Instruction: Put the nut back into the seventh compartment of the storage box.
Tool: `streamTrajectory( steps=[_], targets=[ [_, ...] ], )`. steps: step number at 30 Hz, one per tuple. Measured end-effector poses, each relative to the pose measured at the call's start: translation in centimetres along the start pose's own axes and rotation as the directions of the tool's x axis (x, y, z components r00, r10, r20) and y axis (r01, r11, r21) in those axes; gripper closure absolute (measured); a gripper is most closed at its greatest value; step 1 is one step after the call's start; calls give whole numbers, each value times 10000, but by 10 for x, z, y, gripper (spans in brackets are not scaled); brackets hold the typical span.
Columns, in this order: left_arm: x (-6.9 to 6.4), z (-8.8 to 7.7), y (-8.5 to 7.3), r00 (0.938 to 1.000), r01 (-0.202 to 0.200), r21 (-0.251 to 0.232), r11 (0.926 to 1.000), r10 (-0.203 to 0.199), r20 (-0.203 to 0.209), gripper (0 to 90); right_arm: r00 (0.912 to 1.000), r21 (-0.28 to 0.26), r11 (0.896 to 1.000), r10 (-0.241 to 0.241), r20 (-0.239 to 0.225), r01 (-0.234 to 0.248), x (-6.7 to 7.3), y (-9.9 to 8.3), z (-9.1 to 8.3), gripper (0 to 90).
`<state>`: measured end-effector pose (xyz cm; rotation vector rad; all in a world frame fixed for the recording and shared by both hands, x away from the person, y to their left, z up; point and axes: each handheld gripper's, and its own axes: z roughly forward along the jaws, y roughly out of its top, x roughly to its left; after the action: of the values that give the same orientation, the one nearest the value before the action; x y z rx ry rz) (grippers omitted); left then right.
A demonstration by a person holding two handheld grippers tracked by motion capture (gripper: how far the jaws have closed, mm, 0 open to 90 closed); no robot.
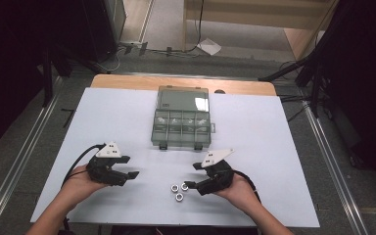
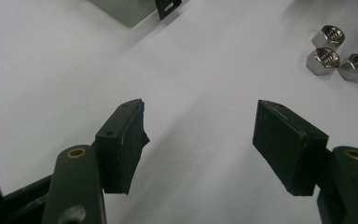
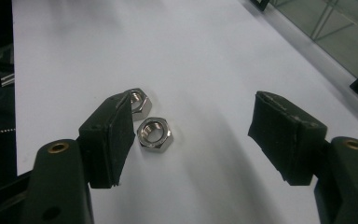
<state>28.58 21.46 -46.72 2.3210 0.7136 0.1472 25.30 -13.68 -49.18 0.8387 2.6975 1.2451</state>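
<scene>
1. The step in hand looks like the approach to a pick: three steel nuts [image 1: 178, 191] lie loose in a tight cluster on the white worktop [image 1: 274, 147], low and centre in the high view, well short of the compartment box [image 1: 181, 128] at upper centre.
2. The right gripper [image 1: 191, 185] sits just beside the cluster, fingers [image 3: 109, 140] wide and empty — one nut [image 3: 154, 132] lies between them, untouched.
3. The left gripper [image 1: 133, 175] waits at lower left, fingers wide, holding nothing.
4. Next, I judge, the right gripper must centre on a single nut, then close.

Nuts [image 1: 178, 191] btwn tongs, box [image 1: 181, 123] behind, on table [image 1: 274, 147]
</scene>
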Motion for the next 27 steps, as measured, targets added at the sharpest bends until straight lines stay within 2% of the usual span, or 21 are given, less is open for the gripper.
streamTrajectory(
  steps=[5, 27],
  targets=[
    [0, 1, 0, 10000, -53, 136, 9999, 53, -1, 339, 9999, 112, 9999, -114, -67, 115, 3, -1, 3, 316],
    [0, 2, 0, 10000, -38, 90, 10000, 38, 61, 339, 9987, 464, 9976, -503, -94, 507, 14, -5, 18, 361]
  ],
)
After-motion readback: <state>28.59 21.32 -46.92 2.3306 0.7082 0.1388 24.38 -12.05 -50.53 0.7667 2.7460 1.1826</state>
